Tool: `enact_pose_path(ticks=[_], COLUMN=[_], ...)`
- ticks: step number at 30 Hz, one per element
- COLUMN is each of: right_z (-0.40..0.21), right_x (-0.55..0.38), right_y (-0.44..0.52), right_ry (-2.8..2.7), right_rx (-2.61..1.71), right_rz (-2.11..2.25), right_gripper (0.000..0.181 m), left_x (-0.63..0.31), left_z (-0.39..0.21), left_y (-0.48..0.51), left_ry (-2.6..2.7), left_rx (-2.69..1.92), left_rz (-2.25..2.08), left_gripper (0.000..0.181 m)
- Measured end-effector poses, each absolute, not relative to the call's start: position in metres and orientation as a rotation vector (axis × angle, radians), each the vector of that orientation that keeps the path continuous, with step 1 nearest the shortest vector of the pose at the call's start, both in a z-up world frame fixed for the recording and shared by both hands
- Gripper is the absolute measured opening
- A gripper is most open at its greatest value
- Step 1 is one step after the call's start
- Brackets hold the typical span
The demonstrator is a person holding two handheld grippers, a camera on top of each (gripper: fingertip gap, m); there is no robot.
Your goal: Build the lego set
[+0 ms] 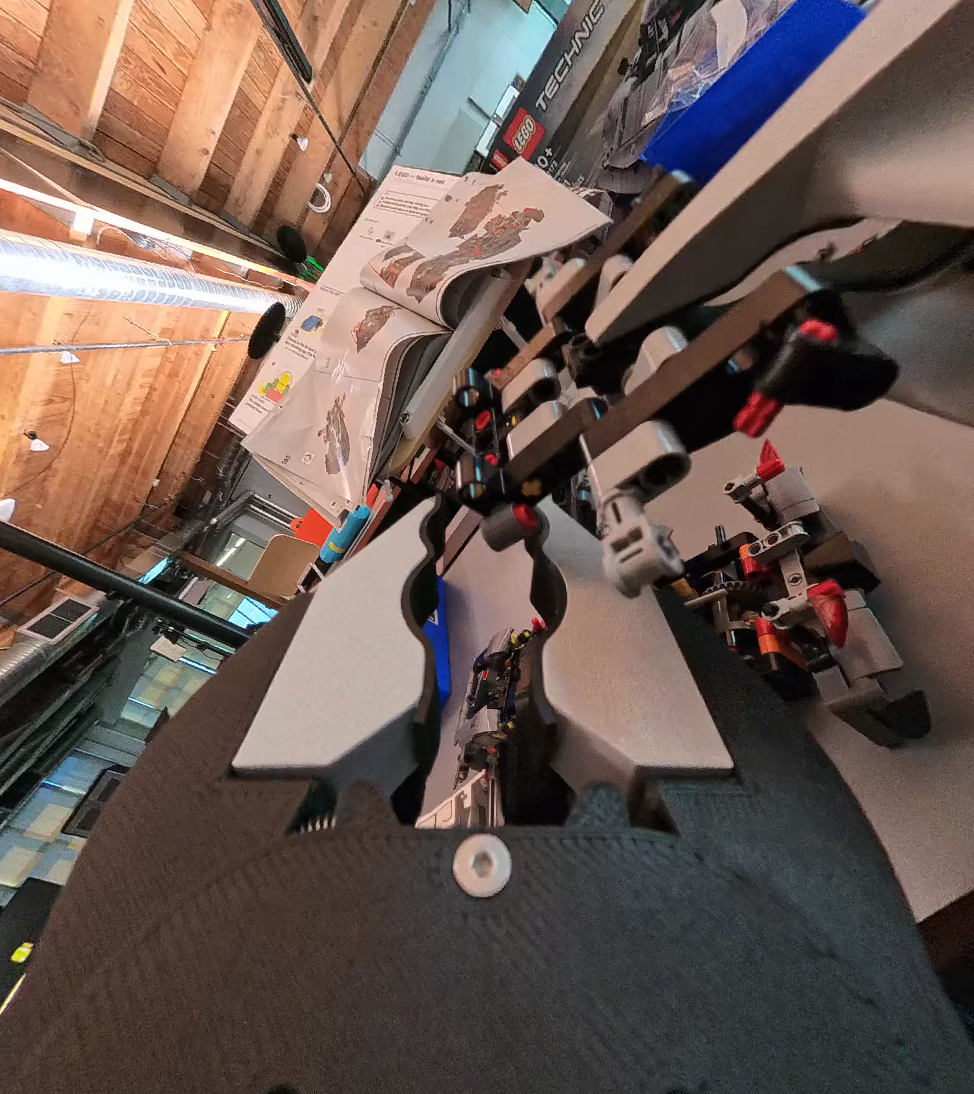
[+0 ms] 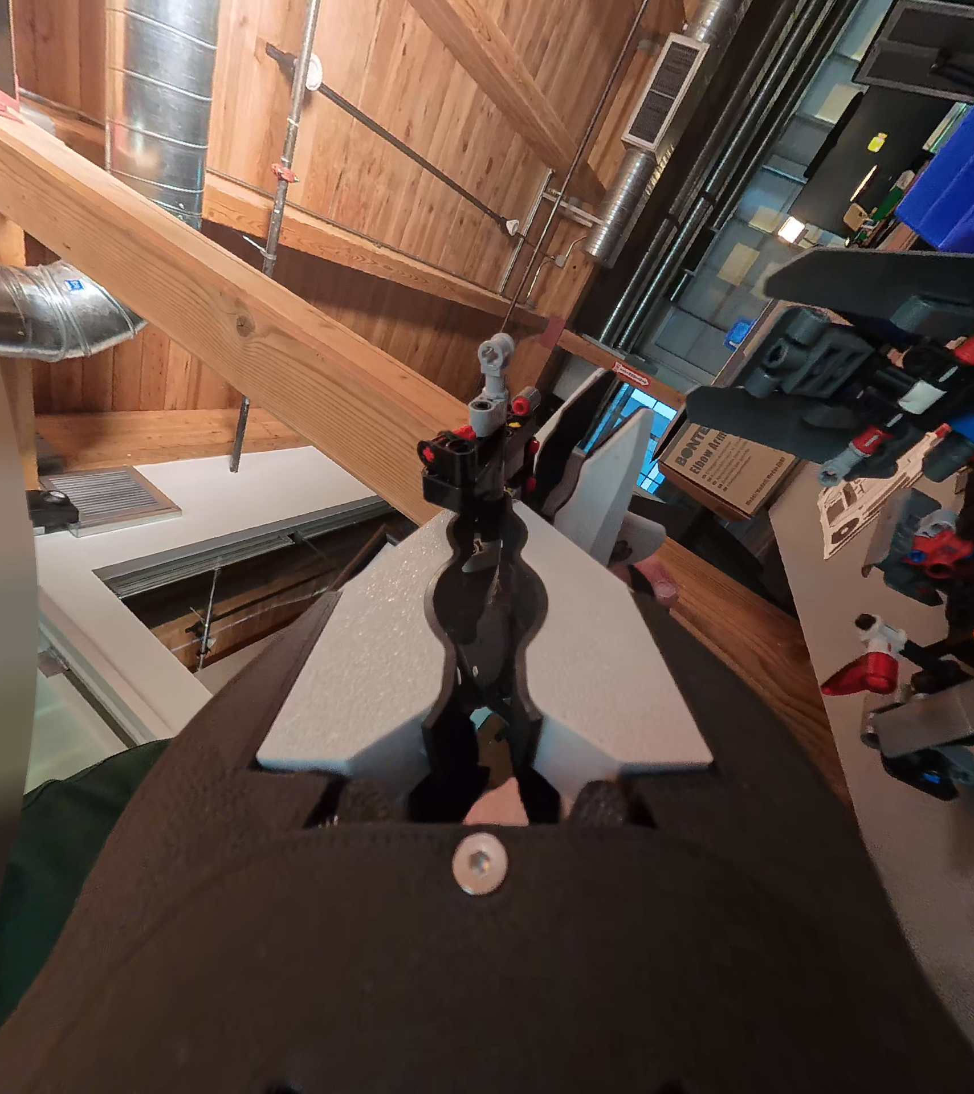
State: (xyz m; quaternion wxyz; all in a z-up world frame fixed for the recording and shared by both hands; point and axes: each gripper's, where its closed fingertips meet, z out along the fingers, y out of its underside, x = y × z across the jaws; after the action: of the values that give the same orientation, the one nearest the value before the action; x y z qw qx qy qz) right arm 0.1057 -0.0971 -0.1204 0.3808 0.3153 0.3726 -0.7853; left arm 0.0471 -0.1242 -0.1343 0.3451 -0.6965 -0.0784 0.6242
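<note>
My right gripper (image 2: 484,527) is shut on a long black and grey Lego assembly (image 2: 472,450) with red pins and holds it in the air, tilted up. In the left wrist view the same assembly (image 1: 620,414) runs from the upper right, held by the right gripper's grey fingers (image 1: 739,225). My left gripper (image 1: 484,515) is open, with its tips right at the assembly's near end; a grey pin with a red tip (image 1: 511,524) sits by them. Nothing lies between its pads. The left gripper also shows in the right wrist view (image 2: 620,408), just right of the assembly.
A small grey, black and red sub-model (image 1: 798,604) and another model (image 1: 490,692) sit on the white table (image 1: 916,769). An open instruction booklet (image 1: 413,296), the Lego box (image 1: 561,118) and a blue bin (image 1: 739,106) stand behind. Larger models (image 2: 916,385) and a cardboard box (image 2: 721,467) are to the right. Some 7 cm of space lies between my two pairs of fingers.
</note>
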Motion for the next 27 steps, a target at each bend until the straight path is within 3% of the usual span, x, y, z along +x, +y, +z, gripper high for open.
enact_pose_path(ticks=[11,27], right_z=[-0.135,-0.140], right_x=[0.104,0.095], right_y=[-0.102,-0.101], right_ry=[1.033,1.099], right_rx=[0.876,0.975], right_rz=[-1.963,-2.013], right_gripper=[0.005,0.006], left_x=[0.064,0.070], left_z=[-0.101,-0.108], left_y=[-0.118,-0.096], left_ry=[-0.218,-0.154], left_rx=[-1.698,-1.824], left_rz=[1.536,1.461], left_gripper=[0.016,0.027])
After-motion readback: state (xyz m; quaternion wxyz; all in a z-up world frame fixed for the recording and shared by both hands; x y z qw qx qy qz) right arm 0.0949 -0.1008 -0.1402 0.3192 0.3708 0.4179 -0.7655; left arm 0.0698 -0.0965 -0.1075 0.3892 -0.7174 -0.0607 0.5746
